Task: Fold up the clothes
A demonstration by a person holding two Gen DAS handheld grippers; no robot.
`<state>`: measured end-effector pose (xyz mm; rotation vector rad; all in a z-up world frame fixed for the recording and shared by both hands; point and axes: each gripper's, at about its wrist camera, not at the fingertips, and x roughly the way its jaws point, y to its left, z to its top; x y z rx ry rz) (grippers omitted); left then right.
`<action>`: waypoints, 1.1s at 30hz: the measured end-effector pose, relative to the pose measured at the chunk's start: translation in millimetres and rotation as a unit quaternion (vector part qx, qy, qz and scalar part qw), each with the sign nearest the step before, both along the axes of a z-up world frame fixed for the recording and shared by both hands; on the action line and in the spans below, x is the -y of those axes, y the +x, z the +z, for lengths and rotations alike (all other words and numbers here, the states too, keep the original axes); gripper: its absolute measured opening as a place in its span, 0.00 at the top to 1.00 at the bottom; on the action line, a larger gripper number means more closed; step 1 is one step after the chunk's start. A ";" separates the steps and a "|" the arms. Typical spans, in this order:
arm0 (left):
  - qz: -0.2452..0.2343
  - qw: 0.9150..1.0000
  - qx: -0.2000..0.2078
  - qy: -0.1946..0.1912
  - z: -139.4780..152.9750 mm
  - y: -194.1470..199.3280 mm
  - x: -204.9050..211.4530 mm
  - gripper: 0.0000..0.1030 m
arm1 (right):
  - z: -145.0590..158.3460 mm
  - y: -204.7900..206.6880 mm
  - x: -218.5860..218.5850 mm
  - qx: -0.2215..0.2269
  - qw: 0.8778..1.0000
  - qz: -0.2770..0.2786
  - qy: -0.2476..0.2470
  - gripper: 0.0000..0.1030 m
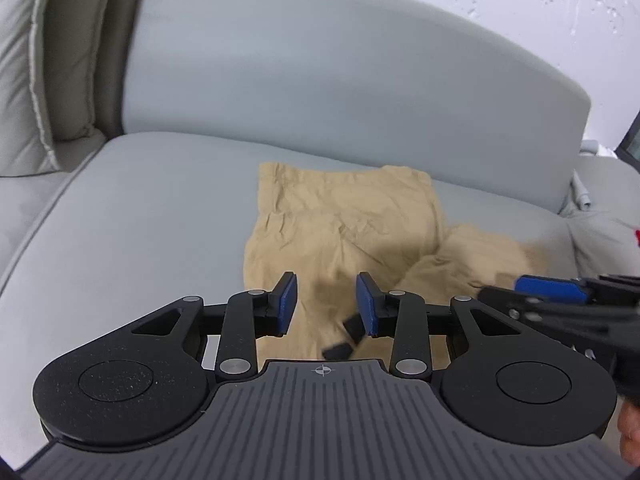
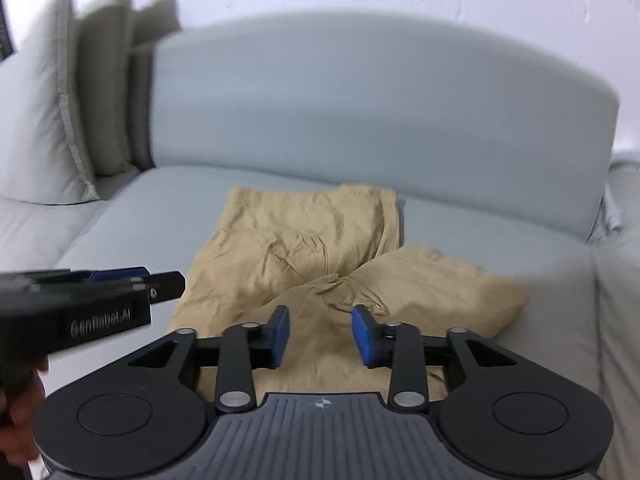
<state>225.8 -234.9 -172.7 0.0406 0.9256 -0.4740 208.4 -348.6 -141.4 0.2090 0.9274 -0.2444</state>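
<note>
Lying crumpled on the grey sofa seat, a tan garment is seen partly folded, its right portion bunched into a separate mound. Grey cushions are stacked at the far left. Above the cloth's near edge, the left gripper is held with blue pads apart, nothing clamped. Beside it, the right gripper is likewise parted and empty.

A crumpled tan garment lies partly folded on the grey sofa seat, edges uneven.
</note>
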 end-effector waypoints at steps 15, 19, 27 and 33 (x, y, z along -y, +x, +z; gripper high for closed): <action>-0.009 0.999 -0.040 -0.005 -16.9 7.3 -24.0 0.63 | 107.9 -83.0 -45.3 -0.069 0.984 -0.041 0.160 0.50; -0.022 0.999 -0.030 0.002 -12.2 -5.0 -33.2 0.63 | 135.7 -109.5 -68.2 -0.080 0.980 -0.026 0.183 0.50; -0.010 0.999 -0.025 -0.018 -9.5 -10.1 -46.4 0.60 | 206.5 -106.4 -93.6 -0.017 0.997 0.042 0.058 0.42; 0.001 0.998 -0.049 -0.045 -16.4 2.7 -34.6 0.60 | 124.6 -16.4 -69.3 -0.007 0.998 0.051 -0.047 0.40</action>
